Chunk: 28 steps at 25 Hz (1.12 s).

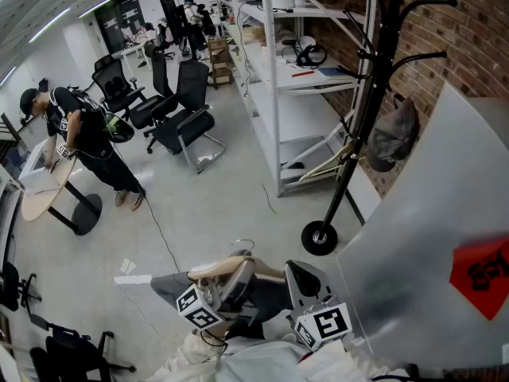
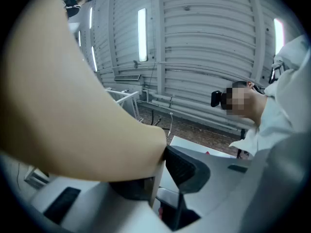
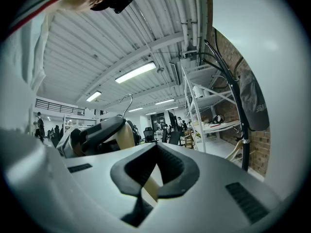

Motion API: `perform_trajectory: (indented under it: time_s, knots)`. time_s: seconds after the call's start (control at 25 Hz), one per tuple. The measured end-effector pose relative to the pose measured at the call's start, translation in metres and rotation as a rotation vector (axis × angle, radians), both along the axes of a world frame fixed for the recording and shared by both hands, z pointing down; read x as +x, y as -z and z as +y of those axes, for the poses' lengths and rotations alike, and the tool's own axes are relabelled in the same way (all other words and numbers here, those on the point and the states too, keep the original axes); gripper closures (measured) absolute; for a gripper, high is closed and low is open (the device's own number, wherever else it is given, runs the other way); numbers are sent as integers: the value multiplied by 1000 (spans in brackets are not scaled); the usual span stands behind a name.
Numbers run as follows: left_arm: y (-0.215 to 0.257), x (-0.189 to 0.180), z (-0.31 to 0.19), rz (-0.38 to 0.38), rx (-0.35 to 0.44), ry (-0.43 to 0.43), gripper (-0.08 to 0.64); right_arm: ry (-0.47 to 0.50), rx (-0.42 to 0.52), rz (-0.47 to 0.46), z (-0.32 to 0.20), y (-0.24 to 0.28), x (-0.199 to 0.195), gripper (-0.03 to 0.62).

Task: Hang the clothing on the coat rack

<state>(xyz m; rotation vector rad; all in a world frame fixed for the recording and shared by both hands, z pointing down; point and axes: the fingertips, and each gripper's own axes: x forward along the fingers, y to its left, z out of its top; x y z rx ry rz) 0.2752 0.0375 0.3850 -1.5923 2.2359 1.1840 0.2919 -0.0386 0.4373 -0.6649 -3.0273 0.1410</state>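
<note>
A beige wooden hanger (image 1: 216, 269) with a metal hook (image 1: 241, 246) is held low in the head view, and dark grey clothing (image 1: 172, 286) drapes from it. My left gripper (image 1: 232, 283) is shut on the hanger (image 2: 73, 106), whose wide arm fills the left gripper view, with one black pad (image 2: 181, 167) pressed against it. My right gripper (image 1: 305, 282) is shut on the hanger's thin end (image 3: 151, 187). The black coat rack (image 1: 372, 94) stands ahead to the right by the brick wall, with a grey cap (image 1: 393, 138) on one hook. The right gripper view also shows the rack (image 3: 236, 101).
White metal shelving (image 1: 274, 78) stands left of the rack, with spare hangers (image 1: 330, 164) leaning at its foot. A pale panel with a red sign (image 1: 480, 273) rises close on my right. Black office chairs (image 1: 187, 118) and a person at a round table (image 1: 48, 193) are further left.
</note>
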Motion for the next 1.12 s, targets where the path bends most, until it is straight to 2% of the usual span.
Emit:
perform_trajectory:
  time_s: [0.36, 0.76, 1.12]
  knots:
    - [1, -89, 28, -4, 12, -42, 456, -29, 9, -1, 31, -1, -91, 569]
    - [1, -190, 77, 26, 55, -91, 456, -51, 9, 0, 82, 1, -192, 569]
    - [-2, -255, 115, 20, 48, -102, 456, -61, 8, -5, 122, -2, -259, 569]
